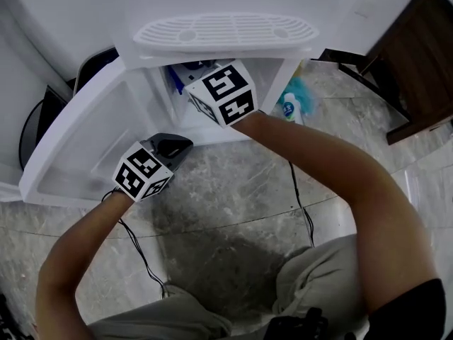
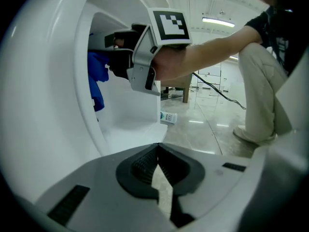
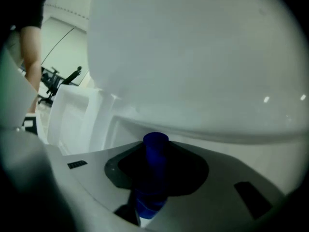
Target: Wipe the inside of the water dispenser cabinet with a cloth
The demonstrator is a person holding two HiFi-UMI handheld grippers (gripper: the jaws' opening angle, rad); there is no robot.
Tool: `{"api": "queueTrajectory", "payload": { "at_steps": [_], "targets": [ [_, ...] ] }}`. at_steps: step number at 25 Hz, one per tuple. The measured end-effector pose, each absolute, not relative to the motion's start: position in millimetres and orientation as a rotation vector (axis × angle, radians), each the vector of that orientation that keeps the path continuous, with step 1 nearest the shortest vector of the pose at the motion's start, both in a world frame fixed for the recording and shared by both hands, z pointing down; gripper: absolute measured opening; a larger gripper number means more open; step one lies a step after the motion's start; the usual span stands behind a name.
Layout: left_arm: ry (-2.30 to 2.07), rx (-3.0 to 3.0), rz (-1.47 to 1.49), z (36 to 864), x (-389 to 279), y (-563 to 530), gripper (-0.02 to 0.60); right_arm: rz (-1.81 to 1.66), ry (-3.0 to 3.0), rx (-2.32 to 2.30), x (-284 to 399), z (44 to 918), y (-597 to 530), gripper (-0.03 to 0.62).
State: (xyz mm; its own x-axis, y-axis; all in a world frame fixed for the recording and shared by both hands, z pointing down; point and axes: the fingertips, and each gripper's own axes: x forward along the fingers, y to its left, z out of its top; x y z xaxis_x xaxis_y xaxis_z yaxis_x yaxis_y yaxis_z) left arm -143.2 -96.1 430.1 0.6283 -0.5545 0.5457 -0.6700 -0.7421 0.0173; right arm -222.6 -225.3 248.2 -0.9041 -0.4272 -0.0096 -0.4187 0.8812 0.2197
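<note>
The left gripper [image 1: 172,147], jaws pressed together on nothing, hangs just beside the open door [image 1: 78,154] — a nudge there could swing it onto the working arm. High inside the cabinet [image 1: 279,73], the right gripper [image 3: 154,178] clamps the blue cloth [image 3: 155,146] by a narrow bunch — a hard drag across the wall may pull it free.

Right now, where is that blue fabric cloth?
The blue fabric cloth hangs at the left of the left gripper view, inside the white water dispenser cabinet, pinched in the right gripper.
</note>
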Motion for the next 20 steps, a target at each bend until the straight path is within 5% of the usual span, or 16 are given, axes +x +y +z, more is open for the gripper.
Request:
{"api": "queueTrajectory", "payload": {
  "at_steps": [20],
  "targets": [
    [-1.058, 2.545, 0.75, 452, -172, -79, 0.008, -0.206, -3.1, 1.122, -238, 238, -299, 0.086]
  ]
}}
